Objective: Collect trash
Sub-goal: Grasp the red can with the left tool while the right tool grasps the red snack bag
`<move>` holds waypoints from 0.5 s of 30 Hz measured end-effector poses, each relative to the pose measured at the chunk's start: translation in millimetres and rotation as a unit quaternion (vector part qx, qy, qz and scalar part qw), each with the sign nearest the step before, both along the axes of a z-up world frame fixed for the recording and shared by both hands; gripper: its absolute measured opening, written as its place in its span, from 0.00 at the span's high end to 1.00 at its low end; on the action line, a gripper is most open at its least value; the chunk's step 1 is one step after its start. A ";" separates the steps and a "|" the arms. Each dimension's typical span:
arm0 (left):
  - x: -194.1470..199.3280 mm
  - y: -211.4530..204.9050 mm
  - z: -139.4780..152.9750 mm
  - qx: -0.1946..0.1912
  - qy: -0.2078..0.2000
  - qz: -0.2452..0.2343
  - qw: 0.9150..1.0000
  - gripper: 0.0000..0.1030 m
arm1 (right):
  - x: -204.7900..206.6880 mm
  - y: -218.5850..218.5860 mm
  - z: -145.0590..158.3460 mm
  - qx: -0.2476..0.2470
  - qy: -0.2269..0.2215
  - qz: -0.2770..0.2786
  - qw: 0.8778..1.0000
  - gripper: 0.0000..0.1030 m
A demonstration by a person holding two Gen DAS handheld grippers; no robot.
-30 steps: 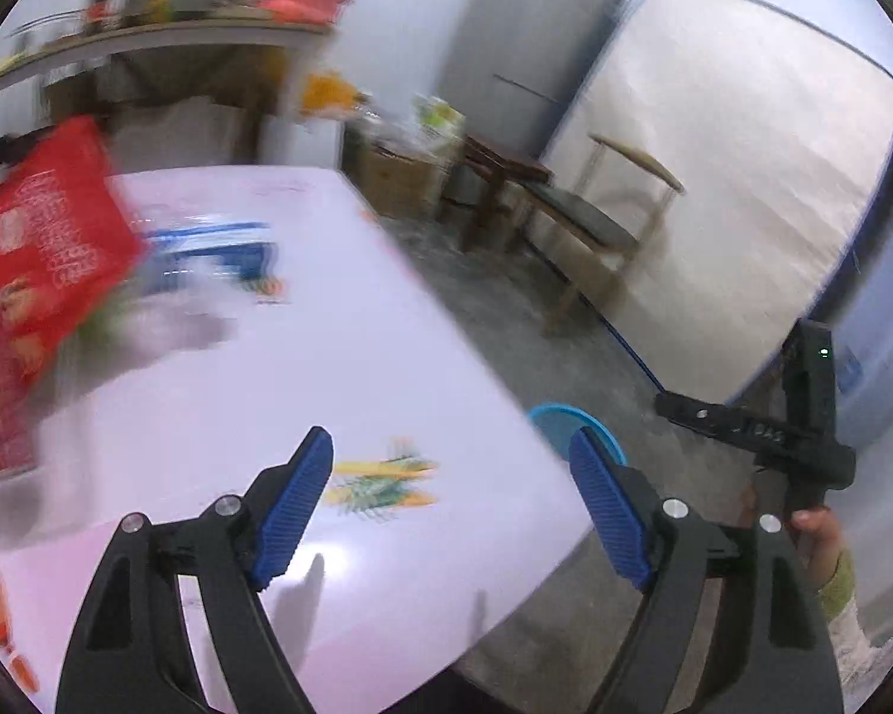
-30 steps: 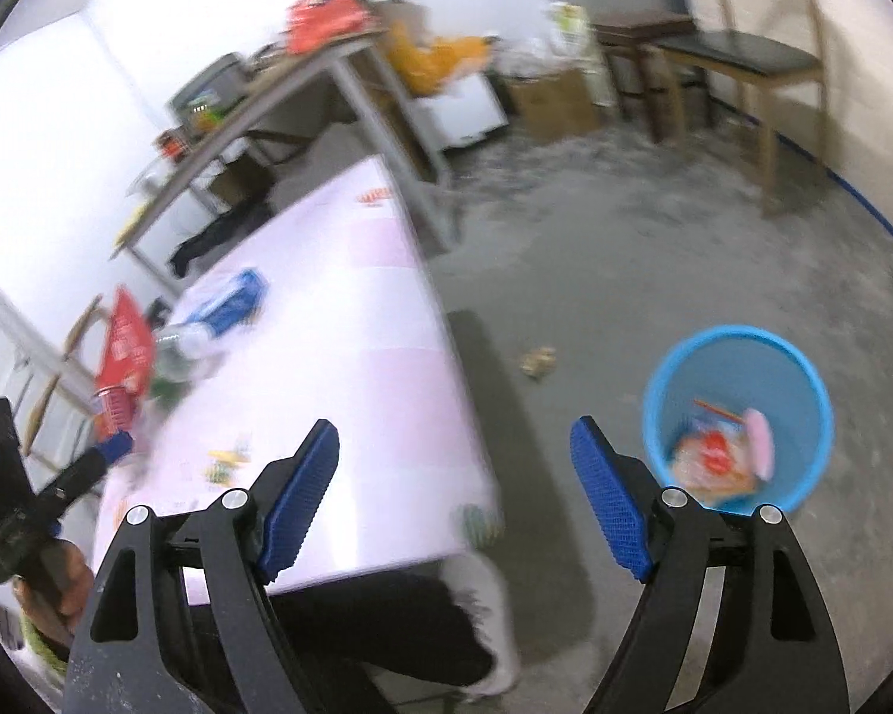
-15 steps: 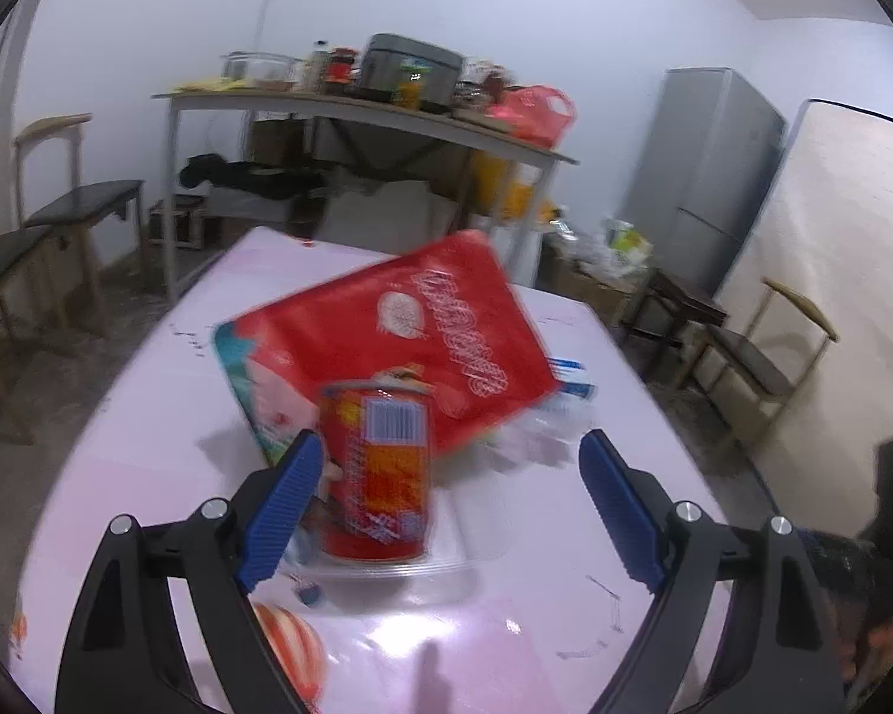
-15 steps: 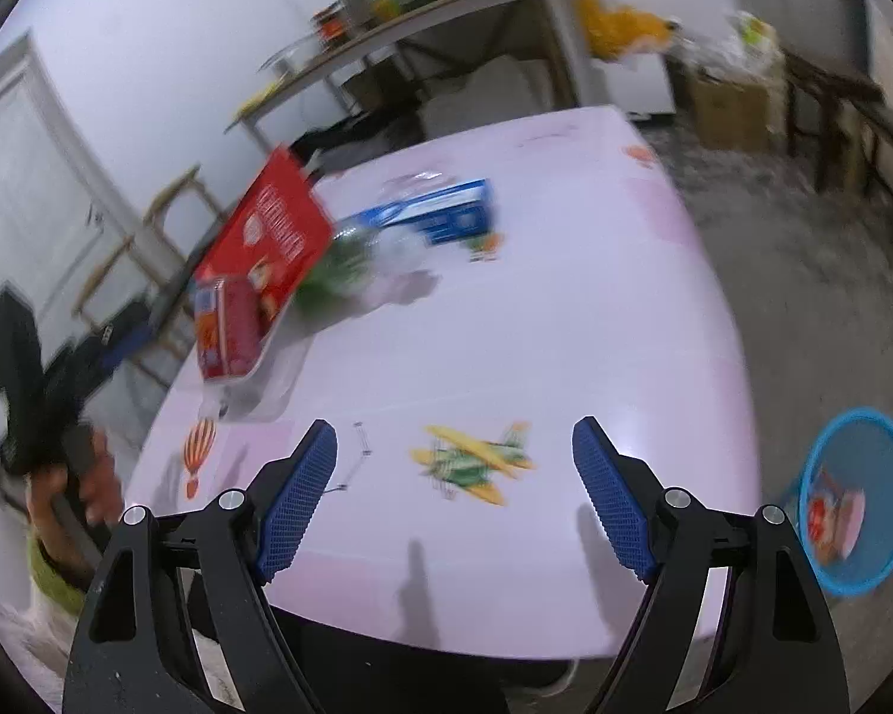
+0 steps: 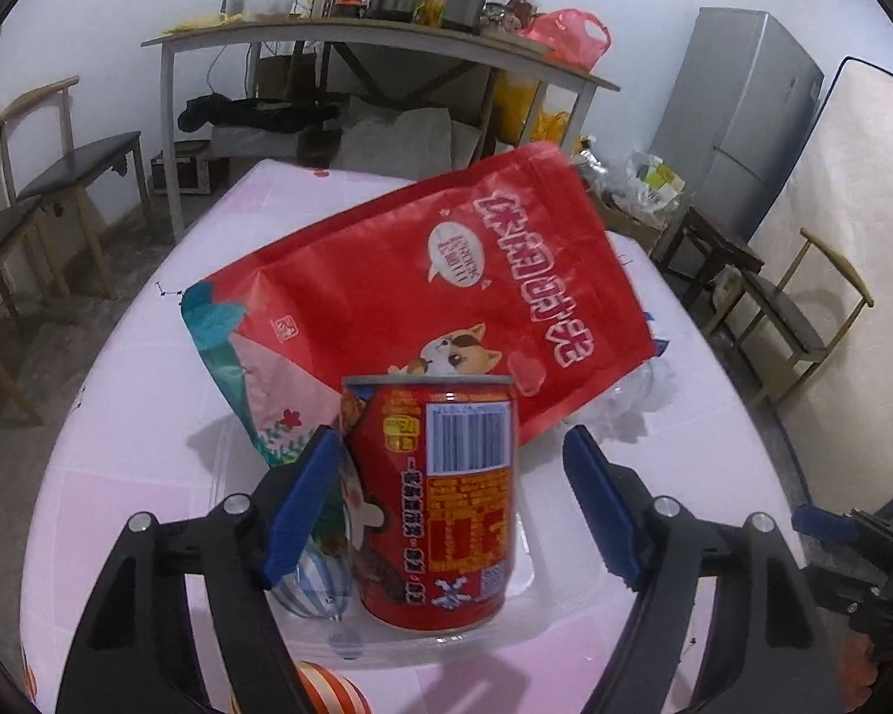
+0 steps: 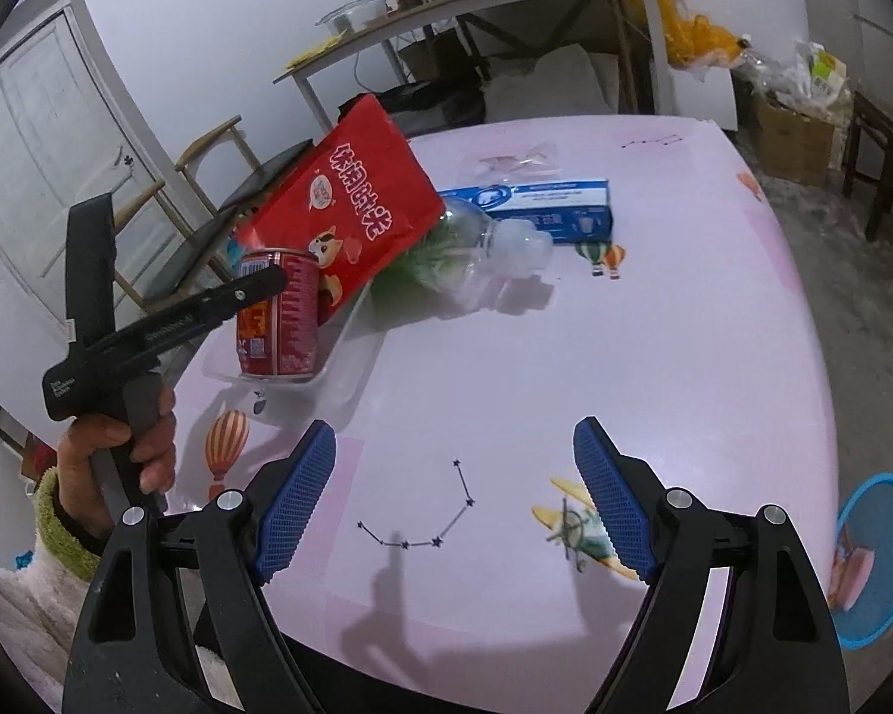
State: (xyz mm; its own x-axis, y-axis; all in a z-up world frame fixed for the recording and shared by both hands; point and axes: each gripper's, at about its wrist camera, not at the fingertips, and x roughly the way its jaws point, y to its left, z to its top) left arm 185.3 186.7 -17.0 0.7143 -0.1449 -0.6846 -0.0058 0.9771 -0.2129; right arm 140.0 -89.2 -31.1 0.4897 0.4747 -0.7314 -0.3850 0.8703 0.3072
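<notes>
In the left wrist view, the left gripper [image 5: 452, 494] is spread wide, its blue-padded jaws on either side of a tall red printed metal can [image 5: 431, 500]. The left pad lies against or just beside the can's side; whether it touches cannot be told. The right pad stands clear of the can. The can stands upright inside a shallow clear plastic tray [image 5: 556, 586], which rests on the pink table with cartoon prints [image 5: 149, 392]. Just behind the can, a large red glossy snack pouch with a cat drawing [image 5: 422, 297] leans tilted, its lower edge hidden behind the can. To the right of the can, a crumpled clear plastic bottle [image 5: 640, 398] shows past the pouch's edge.

In the right wrist view, the right gripper [image 6: 455, 503] is also spread apart and holds nothing, hovering above the pink table's near part, well apart from the can [image 6: 280, 309]. To the left of the can, the person's left hand [image 6: 113, 452] grips the black handle of the other gripper, whose black body crosses in front of the can. The pouch [image 6: 357, 208] leans over the can from behind. Beyond the can, to the right, the clear bottle [image 6: 476, 253] lies on its side, touching a blue and white rectangular carton [image 6: 559, 208]. A round blue plastic bin [image 6: 878, 559] with wrappers inside stands on the floor, far to the right of the can, past the table's edge.
</notes>
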 end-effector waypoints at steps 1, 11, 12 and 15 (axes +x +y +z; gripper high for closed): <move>1.9 -0.2 -1.6 0.001 0.004 0.001 1.000 0.27 | 1.3 1.8 -0.6 -0.001 0.001 0.001 1.000 0.24; 1.3 9.2 -14.1 -0.024 0.006 0.005 1.000 0.38 | 7.5 6.0 -5.1 -0.007 0.010 0.000 1.000 0.24; -2.8 11.5 -13.7 -0.032 -0.004 0.002 0.999 0.38 | 8.2 5.8 -4.8 -0.007 0.010 -0.001 1.000 0.24; -15.7 11.2 -9.4 -0.029 -0.034 -0.007 0.999 0.38 | 10.9 5.2 -2.6 -0.003 0.010 -0.001 1.000 0.24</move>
